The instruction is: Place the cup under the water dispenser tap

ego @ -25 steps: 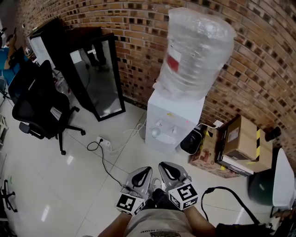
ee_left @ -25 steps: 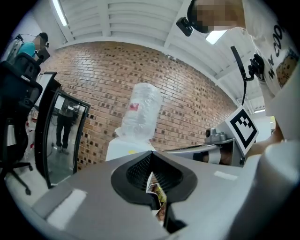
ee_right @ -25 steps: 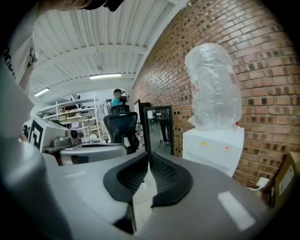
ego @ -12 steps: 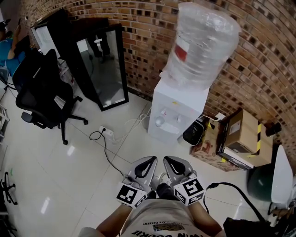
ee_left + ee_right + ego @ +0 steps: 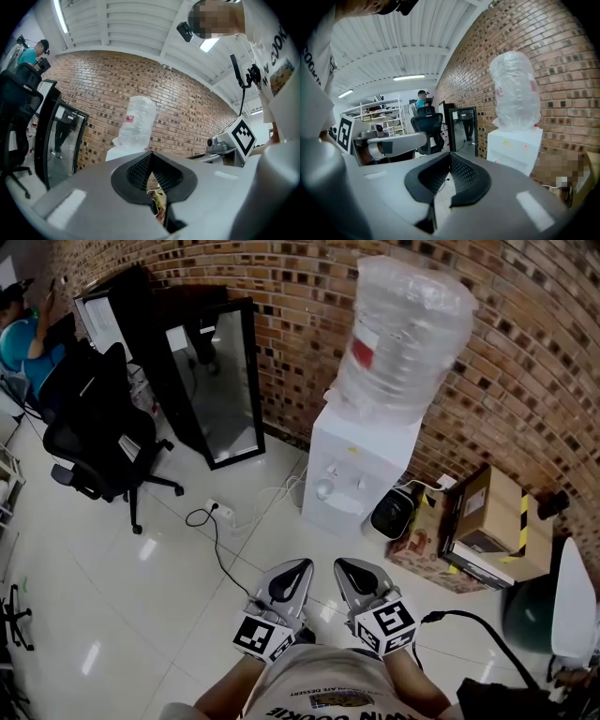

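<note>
White floor (image 5: 281,538) open before dispenser (image 5: 361,465) | left gripper (image 5: 302,565), right gripper (image 5: 339,564): fingers closed (empty)

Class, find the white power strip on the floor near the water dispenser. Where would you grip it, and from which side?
Grip the power strip across its narrow width, from straight above. It lies flat on the floor and cables seem to leave its ends, so likely only the long sides are free.
</note>
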Tool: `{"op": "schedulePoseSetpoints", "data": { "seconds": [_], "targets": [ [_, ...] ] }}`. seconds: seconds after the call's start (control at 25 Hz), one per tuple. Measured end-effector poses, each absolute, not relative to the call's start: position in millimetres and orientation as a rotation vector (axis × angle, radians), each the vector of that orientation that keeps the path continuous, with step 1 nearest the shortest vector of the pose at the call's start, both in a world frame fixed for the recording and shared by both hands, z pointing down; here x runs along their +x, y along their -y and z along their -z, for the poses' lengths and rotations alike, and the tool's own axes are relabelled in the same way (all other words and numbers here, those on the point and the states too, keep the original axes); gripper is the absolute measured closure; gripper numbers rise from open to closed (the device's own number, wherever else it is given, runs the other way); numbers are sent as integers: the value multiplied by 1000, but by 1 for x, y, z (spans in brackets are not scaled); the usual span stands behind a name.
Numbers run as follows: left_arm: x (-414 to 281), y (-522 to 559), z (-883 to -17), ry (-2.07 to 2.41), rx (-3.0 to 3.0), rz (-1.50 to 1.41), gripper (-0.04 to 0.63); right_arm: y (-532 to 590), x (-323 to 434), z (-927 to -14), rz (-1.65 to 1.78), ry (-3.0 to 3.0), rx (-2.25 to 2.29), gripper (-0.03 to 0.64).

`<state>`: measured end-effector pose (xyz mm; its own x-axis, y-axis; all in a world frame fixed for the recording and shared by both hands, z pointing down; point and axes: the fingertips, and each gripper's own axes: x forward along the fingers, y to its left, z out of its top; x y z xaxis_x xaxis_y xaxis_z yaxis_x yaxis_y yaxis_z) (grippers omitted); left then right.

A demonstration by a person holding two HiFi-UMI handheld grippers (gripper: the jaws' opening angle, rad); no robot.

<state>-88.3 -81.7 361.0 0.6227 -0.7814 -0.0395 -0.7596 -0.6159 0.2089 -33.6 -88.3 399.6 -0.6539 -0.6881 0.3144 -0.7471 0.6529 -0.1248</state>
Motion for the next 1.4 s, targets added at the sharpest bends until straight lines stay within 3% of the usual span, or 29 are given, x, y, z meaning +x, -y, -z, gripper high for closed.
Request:
{"op": "schedulePoseSetpoints", "data": {
  "seconds": [0.88, 1.4],
  "targets": [
    [25, -90, -368, 1268, 2714, 90, 604, -94, 63, -409, -367, 2699, 1144, 611],
    [52, -179, -350, 1303, 2738, 67, 604, -179, 90, -400, -371, 2736, 1146, 611]
  ]
}}
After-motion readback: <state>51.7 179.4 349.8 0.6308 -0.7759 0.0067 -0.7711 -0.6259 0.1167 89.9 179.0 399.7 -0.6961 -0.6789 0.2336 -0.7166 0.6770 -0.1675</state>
